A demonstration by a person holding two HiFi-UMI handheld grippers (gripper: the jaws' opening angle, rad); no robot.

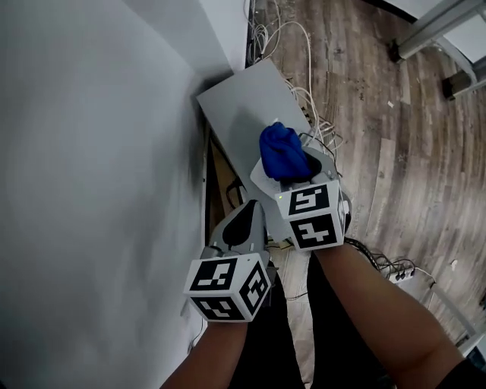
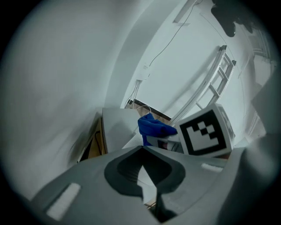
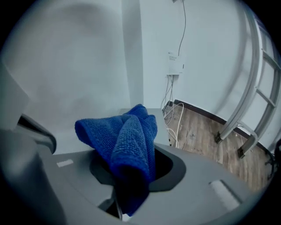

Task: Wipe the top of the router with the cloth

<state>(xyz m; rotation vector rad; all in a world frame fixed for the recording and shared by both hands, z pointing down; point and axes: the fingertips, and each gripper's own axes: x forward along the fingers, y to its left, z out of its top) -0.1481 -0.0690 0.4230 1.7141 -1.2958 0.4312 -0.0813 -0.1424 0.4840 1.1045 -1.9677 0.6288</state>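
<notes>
While inside right tool (image 3: 126, 198), bunched cloth (image 3: 125, 140).

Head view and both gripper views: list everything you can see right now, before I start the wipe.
cloth: one, blue, bunched, above the white slab
white slab: one, under the cloth, likely the router
box: one, pale grey, flat top, against the wall
cables: several, white, on the floor beside the box
power strip: one, white, on the floor at lower right
metal frame: one, grey, top right
wall: white, left
floor: grey-brown wood
left gripper: grey, fingers together, empty
right gripper: grey, fingers shut on the cloth
forearms: two, bare, bottom edge
</notes>
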